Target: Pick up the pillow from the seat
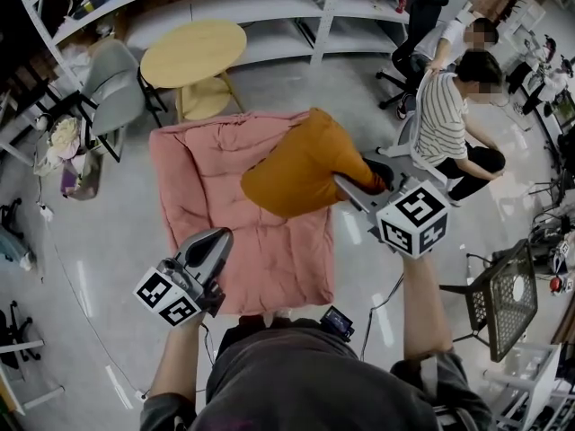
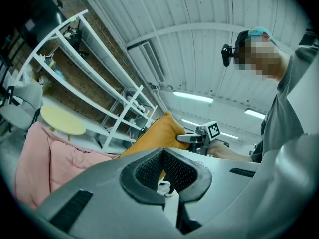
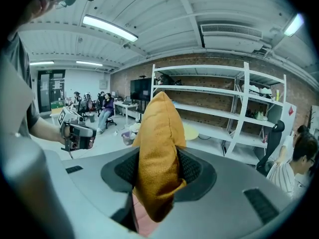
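Shelving (image 1: 225, 9) at 12 o'clock, round table (image 1: 193, 52) at 11, seated person (image 1: 440, 115) at 2 ring the pink seat (image 1: 207, 187). Left gripper view: left gripper (image 2: 164, 172) fingers apart, empty. Right gripper view: right gripper (image 3: 158, 172) fingers clamp the orange pillow (image 3: 157, 128) above the pink seat.

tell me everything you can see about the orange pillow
The pillow is mustard-orange, plump and soft, in a finely textured fabric with a seamed edge. The right tool pinches one edge between its jaws, so the fabric bunches there. It is held tilted over the pink seat; whether its far end touches the seat cannot be told.
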